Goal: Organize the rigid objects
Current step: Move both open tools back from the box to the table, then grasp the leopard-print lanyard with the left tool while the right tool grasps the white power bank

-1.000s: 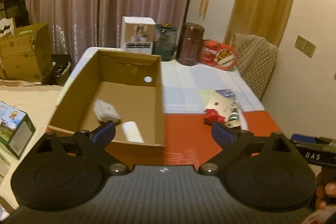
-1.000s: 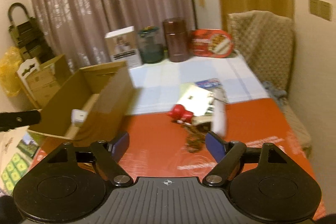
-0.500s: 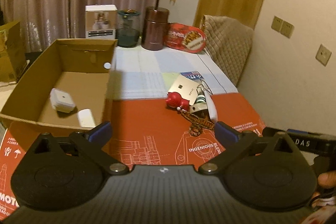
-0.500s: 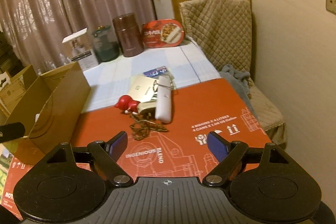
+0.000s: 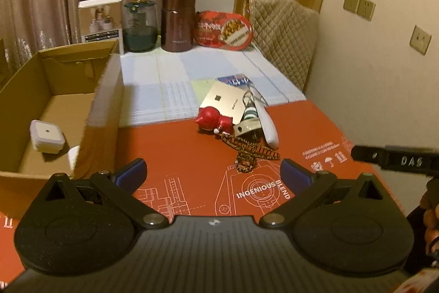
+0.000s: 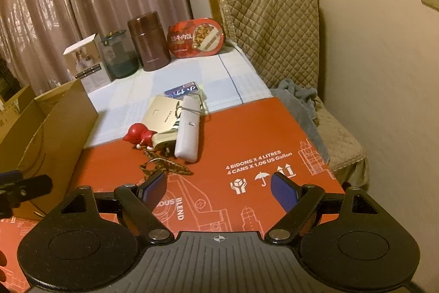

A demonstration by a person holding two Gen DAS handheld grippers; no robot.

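Your left gripper and right gripper: both spread apart, empty, now swung from the brown cardboard box toward the table pile (red gourd figurine, white oblong device, gold flat box). Next pick pending.

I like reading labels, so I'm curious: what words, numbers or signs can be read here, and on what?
"INGENIOUS BLEND": red printed sheet.
"4 BIDONS X 4 LITRES / 4 CANS X 1.06 US Gallon", with handling symbols including an umbrella and arrows: same sheet.
"DAS": right gripper, seen from the left.
Chinese characters: red food tub.
Gold flat box, white carton, blue packet: too blurred.
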